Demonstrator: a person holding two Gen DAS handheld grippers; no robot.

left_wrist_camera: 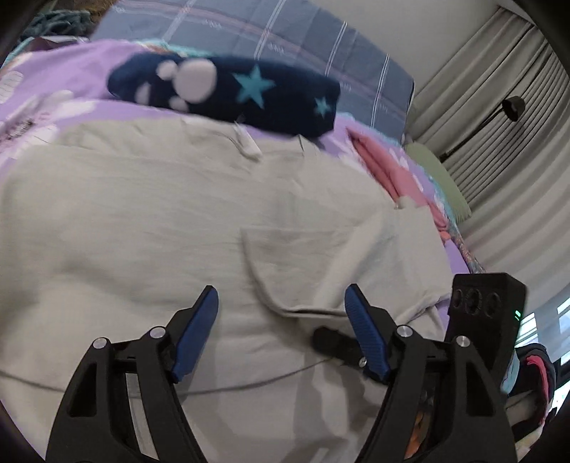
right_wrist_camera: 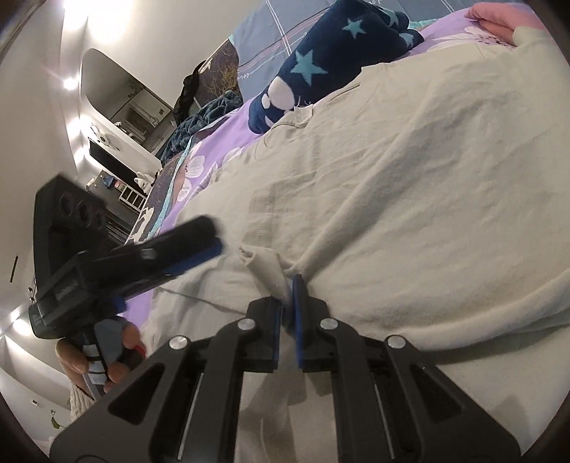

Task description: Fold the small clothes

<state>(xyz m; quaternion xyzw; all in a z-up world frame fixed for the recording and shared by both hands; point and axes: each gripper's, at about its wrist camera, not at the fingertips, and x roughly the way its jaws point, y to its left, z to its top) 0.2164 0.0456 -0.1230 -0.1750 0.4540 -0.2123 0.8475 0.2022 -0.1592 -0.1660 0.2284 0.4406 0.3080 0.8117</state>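
A beige garment [left_wrist_camera: 149, 228] lies spread over the purple floral bedspread [left_wrist_camera: 71, 71]; a pocket flap [left_wrist_camera: 285, 256] shows on it. My left gripper [left_wrist_camera: 281, 302] is open and empty just above the cloth, its blue pads [left_wrist_camera: 199, 331] apart. In the right wrist view the same garment [right_wrist_camera: 409, 171] fills the frame. My right gripper [right_wrist_camera: 289, 295] is shut on a bunched fold of the garment's edge [right_wrist_camera: 270, 267]. The left gripper [right_wrist_camera: 185, 245] appears there at the left, hand-held, blurred.
A navy star-and-paw plush sock [left_wrist_camera: 228, 92] lies past the garment by a grey plaid pillow [left_wrist_camera: 285, 32]. Pink cloth [left_wrist_camera: 388, 164] and a green pillow [left_wrist_camera: 441, 181] lie at the right near curtains [left_wrist_camera: 498, 107]. A teal blanket [right_wrist_camera: 199, 121] and shelves [right_wrist_camera: 117, 167] stand beyond the bed.
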